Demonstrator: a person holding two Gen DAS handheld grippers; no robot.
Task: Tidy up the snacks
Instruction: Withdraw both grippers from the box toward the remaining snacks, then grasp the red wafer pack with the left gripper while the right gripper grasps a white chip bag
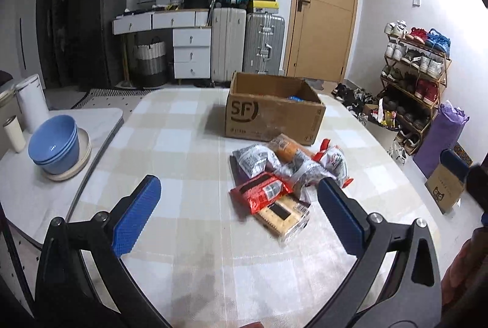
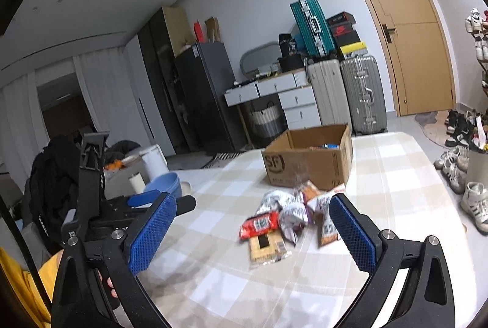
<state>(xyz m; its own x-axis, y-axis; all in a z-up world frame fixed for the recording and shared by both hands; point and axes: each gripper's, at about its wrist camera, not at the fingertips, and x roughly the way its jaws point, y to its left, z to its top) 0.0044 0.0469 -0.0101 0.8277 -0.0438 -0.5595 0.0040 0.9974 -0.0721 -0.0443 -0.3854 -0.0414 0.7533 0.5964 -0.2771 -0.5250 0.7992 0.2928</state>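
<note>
both tongs hang over the checked table [image 1: 189, 151] with their blue pads spread apart, holding nothing: the left tongs [image 1: 241, 190] and the right tongs [image 2: 253, 209]. the snack packets [image 1: 283, 175] lie in a loose heap just in front of the open cardboard box [image 1: 274, 114], a red packet [image 1: 262, 190] on the heap's near side, well away from the box.

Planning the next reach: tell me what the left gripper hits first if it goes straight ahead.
Probably the snack pile, starting with the red packet lying between the open left gripper fingers' line of sight; the cardboard box sits beyond. Depth is uncertain.
</note>
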